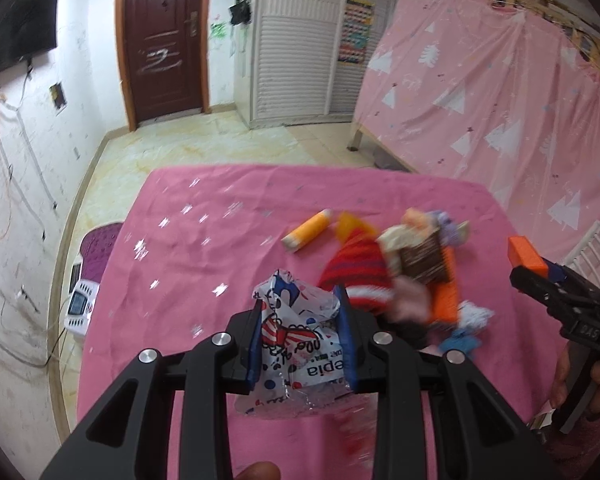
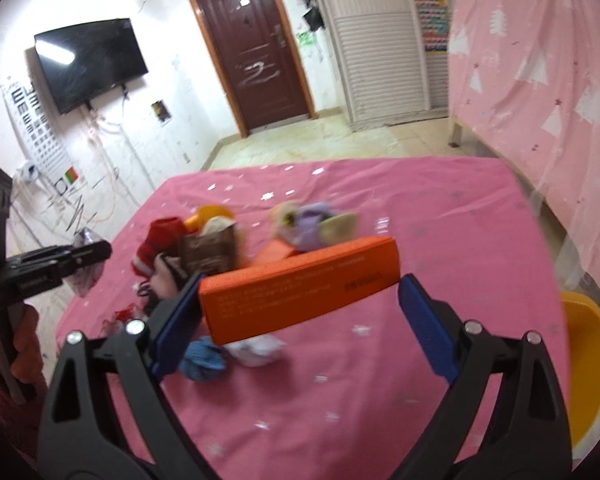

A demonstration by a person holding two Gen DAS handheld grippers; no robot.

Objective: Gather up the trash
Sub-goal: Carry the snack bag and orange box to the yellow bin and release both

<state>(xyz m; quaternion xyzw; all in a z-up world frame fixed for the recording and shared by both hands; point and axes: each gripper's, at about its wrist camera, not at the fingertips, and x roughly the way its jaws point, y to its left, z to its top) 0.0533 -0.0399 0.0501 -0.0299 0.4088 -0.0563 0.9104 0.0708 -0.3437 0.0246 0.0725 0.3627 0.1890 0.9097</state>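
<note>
Pink cloth with small silver stars covers the surface [image 1: 204, 240], which stands in a room with a dark brown door [image 1: 164, 40], a white louvred wardrobe [image 1: 300, 40] and a pink curtain [image 1: 500, 100] on one side. Near the middle of the surface lies a heap of mixed things: a red striped knitted piece [image 1: 356, 272], a brown wrapper [image 1: 424, 260], a small purple toy [image 2: 312, 224], and a little apart an orange tube [image 1: 308, 236] lying on its side. The left tool [image 1: 300, 320] is clamped on a crumpled printed plastic bag [image 1: 296, 332]; its blue pads press the bag from both sides, and the bag appears lifted a little off the cloth, so I judge that this piece of trash is already picked up and waits to be carried away. The right tool [image 2: 300, 316] stands wide apart around an orange box [image 2: 296, 292]. One pad is close to or touching the left end of the box, but the other pad is clearly apart from the right end, so the box is not gripped. The box is long, and it lies across the line of the tool, which probably explains why the jaws are so wide. A blue scrap [image 2: 204, 360] and a white crumpled paper [image 2: 256, 350] lie just under the box. No bin is visible, so where the trash goes I cannot tell.
</note>
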